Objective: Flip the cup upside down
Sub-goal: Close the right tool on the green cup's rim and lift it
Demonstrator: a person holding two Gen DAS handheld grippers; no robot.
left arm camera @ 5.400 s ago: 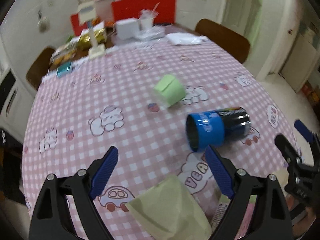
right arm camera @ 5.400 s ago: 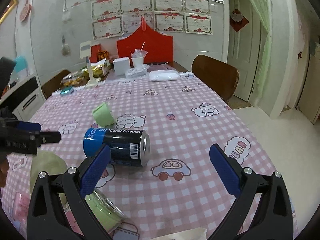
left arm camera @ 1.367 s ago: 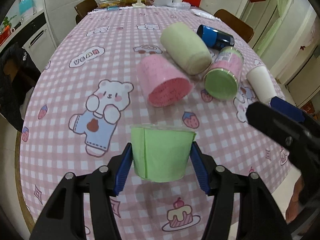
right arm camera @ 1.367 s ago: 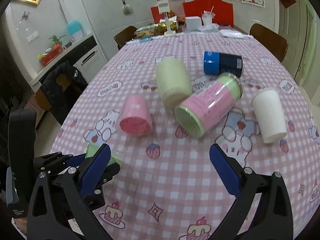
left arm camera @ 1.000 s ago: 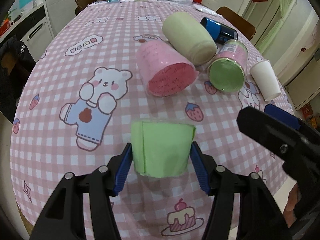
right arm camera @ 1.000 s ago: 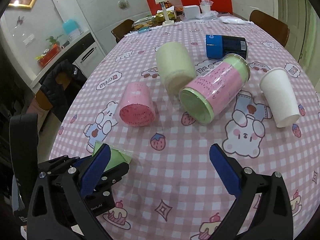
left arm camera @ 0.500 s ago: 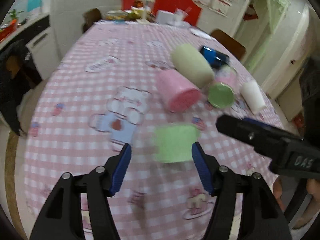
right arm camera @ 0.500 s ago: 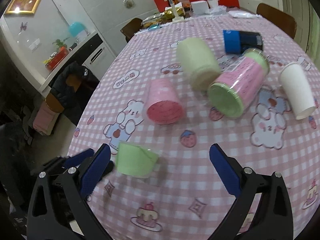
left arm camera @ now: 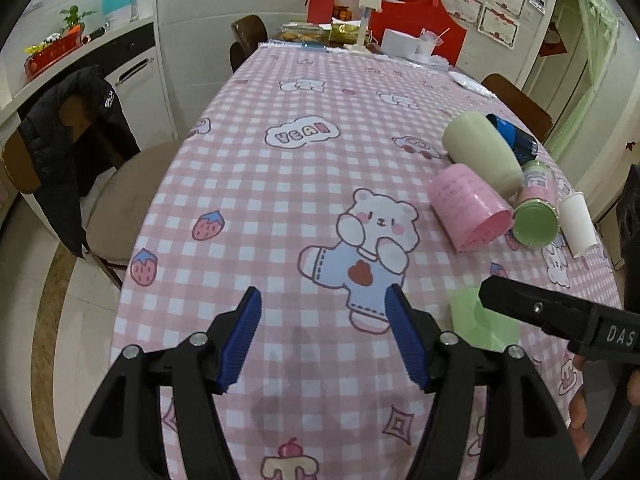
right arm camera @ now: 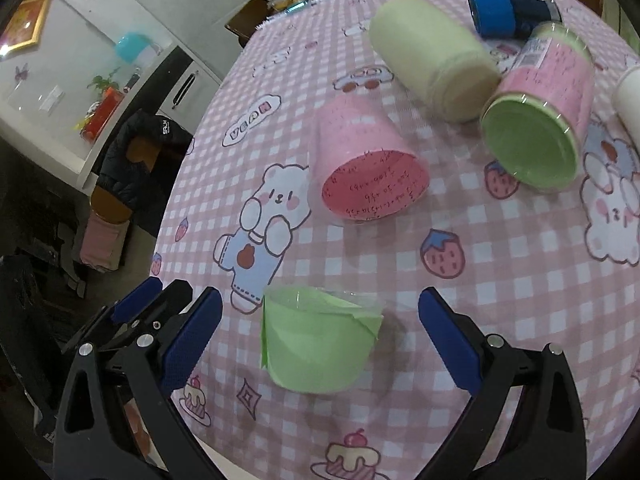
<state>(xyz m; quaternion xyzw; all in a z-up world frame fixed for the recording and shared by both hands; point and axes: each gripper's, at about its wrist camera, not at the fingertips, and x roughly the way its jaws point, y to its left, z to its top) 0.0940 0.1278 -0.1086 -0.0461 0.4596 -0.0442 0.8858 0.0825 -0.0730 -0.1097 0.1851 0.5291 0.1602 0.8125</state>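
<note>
A light green cup stands on the pink checked tablecloth near the table's front edge, wide clear rim up. My right gripper is open, its blue pads on either side of the cup without touching it. In the left wrist view the cup sits to the right, partly hidden by the right gripper's black finger. My left gripper is open and empty, left of the cup.
A pink cup, a cream cup, a pink jar with a green lid, a blue can and a white paper cup lie on their sides farther back. A chair with a black jacket stands left of the table.
My left gripper has let go of the green cup and swung away to the left. My right gripper has moved down around the cup, which now stands on the table.
</note>
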